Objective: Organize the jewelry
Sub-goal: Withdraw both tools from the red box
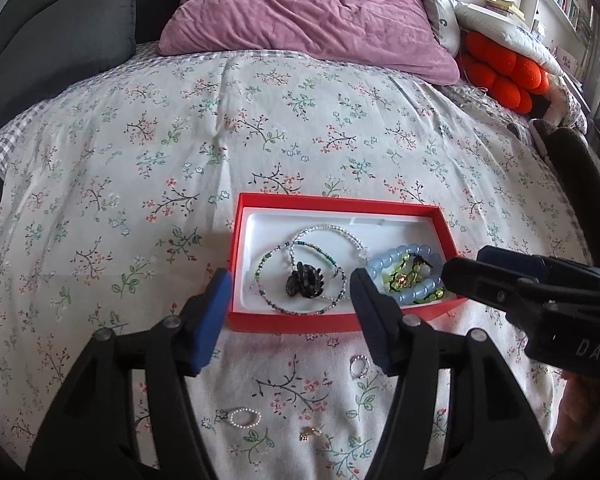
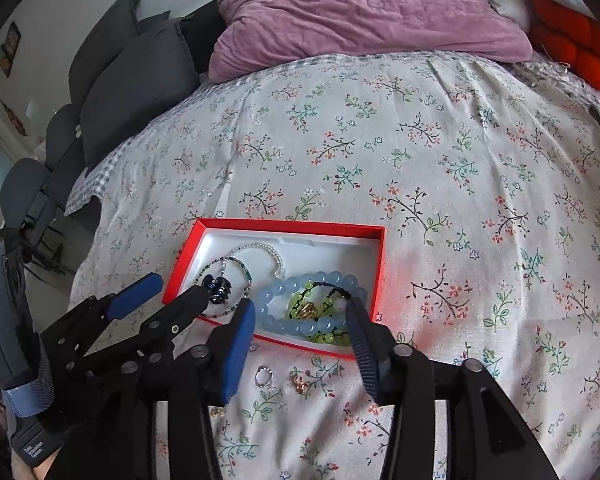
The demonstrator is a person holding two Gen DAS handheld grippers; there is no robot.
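A: Nearest to us, what is left loose on the bed?

B: Three small pieces on the flowered cover, in front of the red box. A pearl ring, a tiny gold charm, and a silver ring close to the box's near wall.

A: How will they handle?

B: Very light, hard and slick, I judge, and they sit in soft cloth that gives way. The rings want a pinch across the band; the gold charm is so small the fingers may catch fabric with it.

A: And the grippers?

B: The left gripper hangs over the near edge of the box, its fingers spread wide, holding nothing. The right gripper does the same over the box's right end, fingers apart and empty too.

A: What lies in the box?

B: A dark hair clip on thin beaded necklaces, which are limp and will tangle. Further right, a blue bead bracelet with green beads inside it: heavier, smooth, likely stretchy. Beyond is a purple pillow.
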